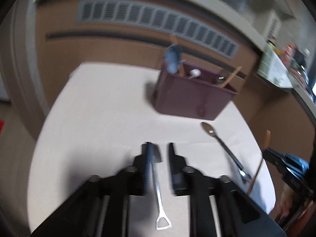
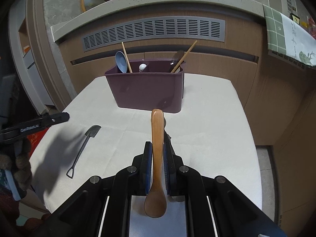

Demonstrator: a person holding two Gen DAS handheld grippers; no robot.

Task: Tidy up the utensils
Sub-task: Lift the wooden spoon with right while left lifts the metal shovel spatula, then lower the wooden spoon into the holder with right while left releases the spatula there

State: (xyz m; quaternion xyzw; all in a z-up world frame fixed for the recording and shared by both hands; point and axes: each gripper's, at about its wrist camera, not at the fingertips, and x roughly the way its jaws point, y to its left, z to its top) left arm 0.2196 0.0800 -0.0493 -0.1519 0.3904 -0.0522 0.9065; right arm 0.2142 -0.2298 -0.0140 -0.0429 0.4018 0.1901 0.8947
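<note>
A purple utensil caddy [image 2: 148, 90] stands at the back of the white table [image 2: 213, 138]; it also shows in the left wrist view [image 1: 193, 96]. It holds a blue spoon [image 2: 120, 61], chopsticks [image 2: 183, 58] and a white-tipped utensil. My right gripper [image 2: 158, 146] is shut on a wooden spoon [image 2: 157, 158], handle forward, above the table. My left gripper [image 1: 161, 150] is open just above a shovel-shaped metal spoon [image 1: 158, 193], whose shaft lies between its fingers. A second metal spoon [image 1: 223, 148] lies to the right.
Behind the table is a brown cabinet with a grey vent grille [image 2: 154, 31] under a stone counter. A green checked cloth [image 2: 282, 33] hangs at the right. The table's front and side edges are close.
</note>
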